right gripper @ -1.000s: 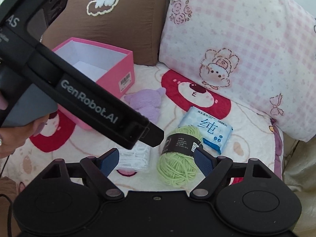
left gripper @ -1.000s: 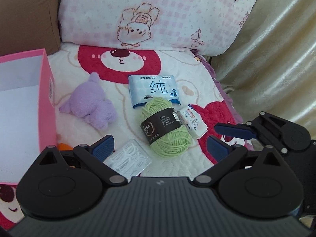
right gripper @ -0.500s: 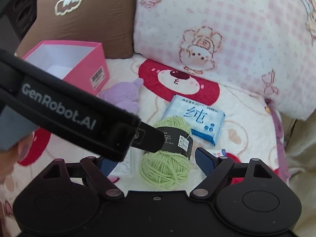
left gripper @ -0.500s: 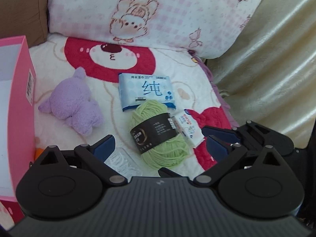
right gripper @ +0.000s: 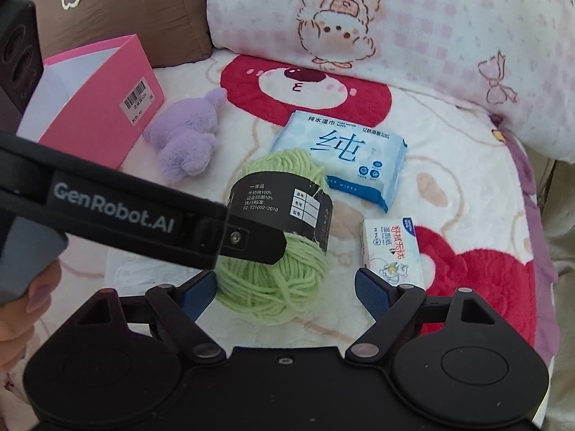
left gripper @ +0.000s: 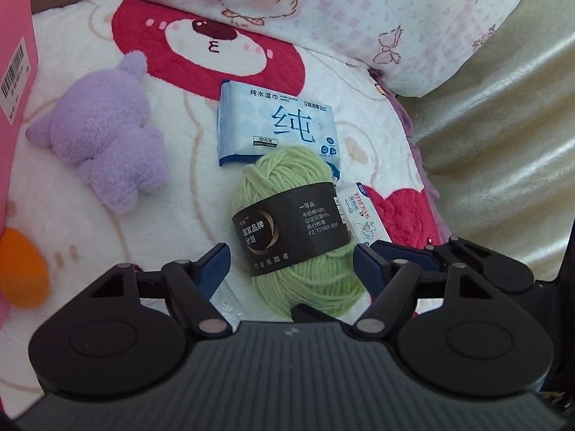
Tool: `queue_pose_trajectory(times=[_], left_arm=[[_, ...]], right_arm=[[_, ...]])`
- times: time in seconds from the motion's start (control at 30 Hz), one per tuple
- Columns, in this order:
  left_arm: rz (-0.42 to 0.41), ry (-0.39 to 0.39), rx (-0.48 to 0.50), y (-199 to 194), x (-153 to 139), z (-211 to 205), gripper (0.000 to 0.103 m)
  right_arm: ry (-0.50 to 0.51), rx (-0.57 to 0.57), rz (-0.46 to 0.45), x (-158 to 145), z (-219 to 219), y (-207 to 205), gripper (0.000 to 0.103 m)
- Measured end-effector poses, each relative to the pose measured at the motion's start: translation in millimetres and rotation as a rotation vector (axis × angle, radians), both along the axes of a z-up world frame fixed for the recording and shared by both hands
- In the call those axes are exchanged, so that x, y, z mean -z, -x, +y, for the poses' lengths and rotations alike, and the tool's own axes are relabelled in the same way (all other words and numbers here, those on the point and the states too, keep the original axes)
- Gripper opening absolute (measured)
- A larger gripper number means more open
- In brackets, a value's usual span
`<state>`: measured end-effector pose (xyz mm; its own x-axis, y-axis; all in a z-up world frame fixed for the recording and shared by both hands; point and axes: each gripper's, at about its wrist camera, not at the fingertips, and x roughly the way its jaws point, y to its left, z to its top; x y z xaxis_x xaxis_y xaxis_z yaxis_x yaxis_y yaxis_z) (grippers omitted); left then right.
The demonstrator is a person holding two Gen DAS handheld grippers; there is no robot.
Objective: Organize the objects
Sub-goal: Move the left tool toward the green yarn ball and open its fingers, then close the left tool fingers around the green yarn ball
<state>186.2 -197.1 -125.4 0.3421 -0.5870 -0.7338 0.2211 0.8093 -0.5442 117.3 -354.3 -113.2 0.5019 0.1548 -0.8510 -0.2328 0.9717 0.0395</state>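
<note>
Bedding with a red bear print (left gripper: pixel 90 194) is spread under everything, and a pink-checked pillow (left gripper: pixel 359 18) is propped well ahead of both grippers. Ahead and to the left of the right gripper (right gripper: pixel 285 289) an open pink box (right gripper: pixel 104 107) is seen, its barcode label turned toward the camera. A purple plush toy (left gripper: pixel 104 136) is laid ahead-left of the left gripper (left gripper: pixel 291 262), near the box. Directly ahead, a blue pack of wet wipes (left gripper: pixel 276 125) is touched at its near edge by the green yarn ball (left gripper: pixel 294 230) (wrapped in a black paper band).

The yarn is bracketed by the left gripper's blue pads; its jaws have just been closing, yet a gap is seen on both sides, so nothing is gripped. The right gripper is held wide apart, with the yarn's near end between its pads and untouched, and the left tool's black bar crossing above its view. A small tissue packet (right gripper: pixel 393 251) is placed just ahead of the right gripper's right pad. An orange object (left gripper: pixel 21 269) is partly seen far left.
</note>
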Motion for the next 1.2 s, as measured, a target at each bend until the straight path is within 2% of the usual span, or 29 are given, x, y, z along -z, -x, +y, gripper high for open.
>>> queue_pose_trajectory(times=[0.13,0.2,0.37,0.57,0.7,0.9,1.07,1.2], left_arm=[[0.029,0.030,-0.006,-2.8,7.7,0.0,0.069],[0.043,0.047,-0.013,-3.3,11.9,0.7,0.067],[0.069,0.062,-0.030,-4.7,16.0,1.3,0.064],[0.049,0.058,-0.030,1.8,18.0,-6.2,0.063],[0.052,0.048,-0.039,6.0,15.4,-6.7,0.063],[0.086,0.093,-0.023,6.1,9.5,7.7,0.060],[0.072,0.094,-0.013,11.6,1.7,12.9,0.059],[0.075,0.096,-0.042,14.7,-2.4,18.0,0.059]], right_arm=[[-0.058,-0.009,0.001,2.6,-2.3,0.7,0.084],[-0.090,0.009,0.012,6.9,-2.1,-3.2,0.078],[-0.080,0.027,0.034,18.4,0.5,-8.0,0.072],[-0.124,0.084,0.046,18.8,-2.7,-5.1,0.062],[-0.119,0.077,0.021,14.1,7.5,-1.3,0.061],[-0.144,0.059,-0.016,1.9,9.7,7.4,0.061],[-0.143,0.047,-0.036,-5.5,15.4,14.6,0.061],[-0.176,0.062,-0.055,-7.6,15.6,17.8,0.061]])
